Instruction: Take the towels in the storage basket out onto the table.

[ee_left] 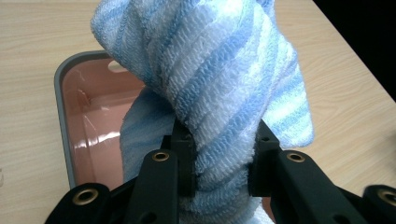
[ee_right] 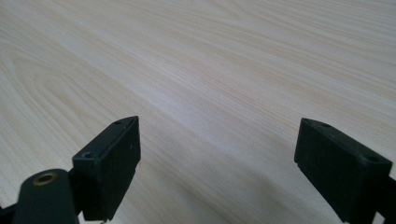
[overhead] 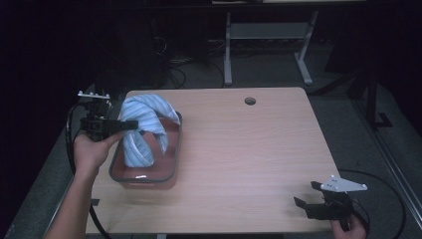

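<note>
A blue-and-white striped towel (overhead: 146, 124) hangs bunched over a pink bin with a grey rim (overhead: 171, 164) at the table's left. My left gripper (overhead: 130, 124) is shut on the towel, holding it above the bin with its lower end drooping inside. In the left gripper view the towel (ee_left: 224, 84) is pinched between the two black jaws of my left gripper (ee_left: 220, 161), and the bin (ee_left: 70, 107) lies beneath. My right gripper (overhead: 307, 195) rests open near the table's front right corner; in the right gripper view my right gripper (ee_right: 217, 163) has only bare wood between its jaws.
The wooden table (overhead: 249, 154) has a round cable hole (overhead: 250, 101) at the back. A metal desk frame (overhead: 268, 35) stands on the dark floor behind. Cables trail off both grippers at the table's edges.
</note>
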Action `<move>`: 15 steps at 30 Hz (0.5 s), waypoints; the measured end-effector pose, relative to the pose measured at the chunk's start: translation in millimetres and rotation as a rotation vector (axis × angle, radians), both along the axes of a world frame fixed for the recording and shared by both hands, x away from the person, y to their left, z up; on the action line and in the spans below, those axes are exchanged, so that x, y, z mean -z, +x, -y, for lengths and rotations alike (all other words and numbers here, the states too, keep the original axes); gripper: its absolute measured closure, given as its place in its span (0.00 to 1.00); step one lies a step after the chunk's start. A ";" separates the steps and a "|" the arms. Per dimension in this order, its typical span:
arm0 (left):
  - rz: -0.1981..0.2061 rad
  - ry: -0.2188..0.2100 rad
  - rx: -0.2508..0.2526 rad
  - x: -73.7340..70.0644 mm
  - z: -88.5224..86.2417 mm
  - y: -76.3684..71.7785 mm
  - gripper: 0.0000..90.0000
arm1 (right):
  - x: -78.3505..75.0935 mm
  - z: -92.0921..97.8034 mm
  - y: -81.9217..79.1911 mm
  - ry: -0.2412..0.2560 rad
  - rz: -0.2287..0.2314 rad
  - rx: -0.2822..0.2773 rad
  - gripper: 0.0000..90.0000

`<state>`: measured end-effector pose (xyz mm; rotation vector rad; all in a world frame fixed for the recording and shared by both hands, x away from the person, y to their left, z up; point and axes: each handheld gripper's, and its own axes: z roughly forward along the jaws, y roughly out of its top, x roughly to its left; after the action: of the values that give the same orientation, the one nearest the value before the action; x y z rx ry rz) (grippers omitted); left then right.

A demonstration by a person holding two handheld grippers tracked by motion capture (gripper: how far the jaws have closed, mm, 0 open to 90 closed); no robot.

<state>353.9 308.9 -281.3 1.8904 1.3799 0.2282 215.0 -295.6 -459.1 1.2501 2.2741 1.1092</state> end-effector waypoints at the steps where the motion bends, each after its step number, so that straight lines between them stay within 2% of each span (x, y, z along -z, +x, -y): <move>1: 0.001 -0.002 -0.001 -1.4 0.0 -0.1 0.78 | 0.0 0.0 0.0 0.000 0.000 0.000 0.16; 5: 0.009 -0.013 0.006 -6.5 0.7 -0.7 0.77 | 0.8 0.4 0.2 0.001 -0.001 0.000 0.16; 9: 0.001 -0.015 0.015 -8.7 2.1 0.4 0.77 | 0.5 0.7 -0.1 0.002 0.000 0.002 0.16; 12: -0.001 -0.032 0.020 -9.1 2.4 1.8 0.77 | 0.1 1.2 -0.7 0.001 0.003 0.005 0.16; 15: -0.007 -0.022 0.024 -9.9 1.6 3.8 0.77 | -0.3 1.2 -0.2 0.001 0.008 0.005 0.16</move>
<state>357.7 307.3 -271.4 1.8903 1.3584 0.1947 214.8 -296.7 -458.8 1.2480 2.2637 1.1120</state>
